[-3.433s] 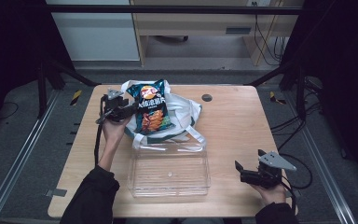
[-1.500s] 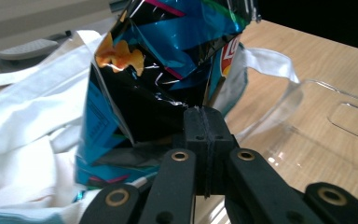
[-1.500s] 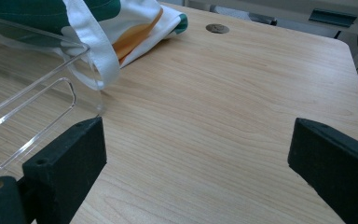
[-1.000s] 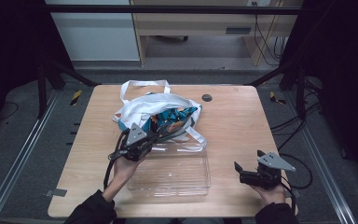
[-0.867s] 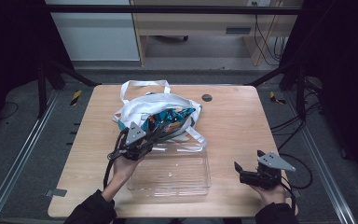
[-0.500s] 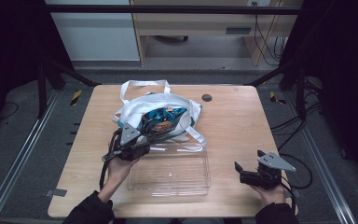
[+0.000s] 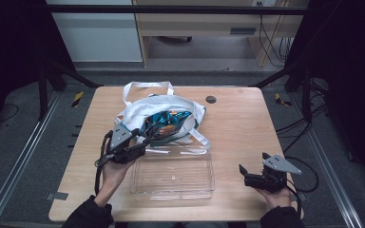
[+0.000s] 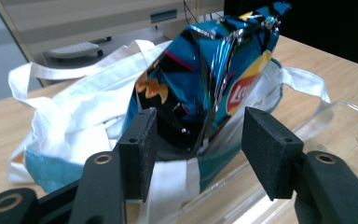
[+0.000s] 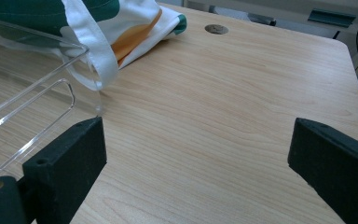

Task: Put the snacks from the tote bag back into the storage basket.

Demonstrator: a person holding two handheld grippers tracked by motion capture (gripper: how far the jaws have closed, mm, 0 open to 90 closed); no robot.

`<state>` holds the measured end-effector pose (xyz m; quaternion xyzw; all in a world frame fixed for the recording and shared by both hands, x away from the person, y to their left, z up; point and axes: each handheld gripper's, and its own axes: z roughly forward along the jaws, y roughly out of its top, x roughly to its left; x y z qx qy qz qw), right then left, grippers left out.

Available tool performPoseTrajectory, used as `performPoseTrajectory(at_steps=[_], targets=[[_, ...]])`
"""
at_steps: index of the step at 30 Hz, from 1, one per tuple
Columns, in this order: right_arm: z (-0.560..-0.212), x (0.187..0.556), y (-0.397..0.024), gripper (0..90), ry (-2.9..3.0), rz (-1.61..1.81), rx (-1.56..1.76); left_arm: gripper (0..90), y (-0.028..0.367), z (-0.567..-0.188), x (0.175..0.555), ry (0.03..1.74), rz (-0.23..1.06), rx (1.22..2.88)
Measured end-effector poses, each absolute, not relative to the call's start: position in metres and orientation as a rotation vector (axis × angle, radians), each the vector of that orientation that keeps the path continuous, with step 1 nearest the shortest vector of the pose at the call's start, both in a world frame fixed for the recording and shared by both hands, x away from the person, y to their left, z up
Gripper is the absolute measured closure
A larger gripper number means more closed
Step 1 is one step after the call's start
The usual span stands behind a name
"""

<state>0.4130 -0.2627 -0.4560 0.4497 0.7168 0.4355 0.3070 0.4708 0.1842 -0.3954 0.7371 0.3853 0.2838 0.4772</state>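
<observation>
Resting inside the white tote (image 7: pixel 138 114) on the counter (image 7: pixel 247 123), the chip bag (image 7: pixel 166 122) stands with its top out of the tote's mouth. The left hand-held gripper (image 7: pixel 140 142) sits just beside the tote; its jaws have just been opening and now stand wide apart, the bag's lower edge between the pads (image 8: pixel 140 149) without contact. A clear tray (image 7: pixel 173 173) lies directly in front of the tote, one tote strap draped over its far rim. The right hand-held gripper (image 7: pixel 252 178) rests at the counter's near right corner, well apart from the tray, jaws wide and empty.
</observation>
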Motion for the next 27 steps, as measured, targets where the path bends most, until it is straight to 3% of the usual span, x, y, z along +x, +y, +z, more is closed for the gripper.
performPoseTrajectory(at_steps=[11, 14, 15, 16, 17, 23, 27], targets=[[-0.456, 0.413, -0.263, 4.6, 1.896, 1.154, 1.191, 47.5, 0.169, -0.39, 0.491, 0.959, 0.693, 1.786], [-0.456, 0.413, -0.263, 4.5, 1.894, 1.154, 1.19, 54.3, 0.167, -0.391, 0.496, 0.957, 0.682, 1.779], [-0.456, 0.413, -0.263, 4.5, 1.895, 1.155, 1.191, 62.3, 0.166, -0.391, 0.497, 0.956, 0.672, 1.777], [-0.456, 0.413, -0.263, 4.5, 1.895, 1.155, 1.191, 62.3, 0.166, -0.392, 0.498, 0.958, 0.667, 1.775], [-0.456, 0.413, -0.263, 4.5, 1.895, 1.155, 1.188, 71.6, 0.166, -0.392, 0.499, 0.955, 0.655, 1.778], [-0.456, 0.413, -0.262, 4.5, 1.896, 1.155, 1.187, 86.6, 0.168, -0.393, 0.501, 0.967, 0.653, 1.768], [-0.456, 0.413, -0.262, 4.5, 1.897, 1.153, 1.186, 88.4, 0.171, -0.393, 0.502, 0.976, 0.636, 1.739]])
